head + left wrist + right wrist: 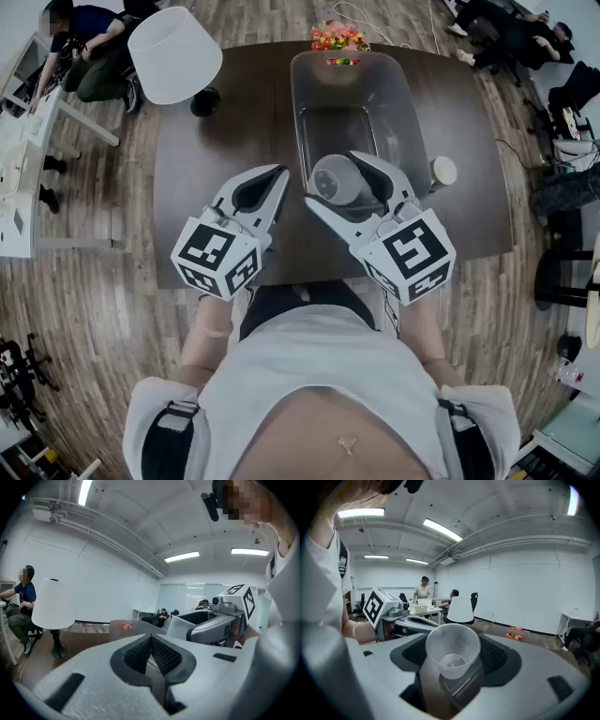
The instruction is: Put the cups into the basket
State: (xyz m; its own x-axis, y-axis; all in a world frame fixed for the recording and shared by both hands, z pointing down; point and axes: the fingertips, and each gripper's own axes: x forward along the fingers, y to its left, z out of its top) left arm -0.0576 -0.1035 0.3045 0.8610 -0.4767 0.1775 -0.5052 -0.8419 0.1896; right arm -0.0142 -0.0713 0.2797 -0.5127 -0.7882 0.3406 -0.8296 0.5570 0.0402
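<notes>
At near end of clear plastic basket point(305, 94), rt claw point(330, 180) grips round translucent cup point(452, 649) sideways; lt claw point(278, 176) clenched, empty.

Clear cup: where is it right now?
The clear cup is clamped in the right gripper, mid head view, at the near end of the clear basket, just right of the left gripper.

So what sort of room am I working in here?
Probably an open-plan office or lab: strip ceiling lights, white desks off to the side, and people seated around the room.
</notes>
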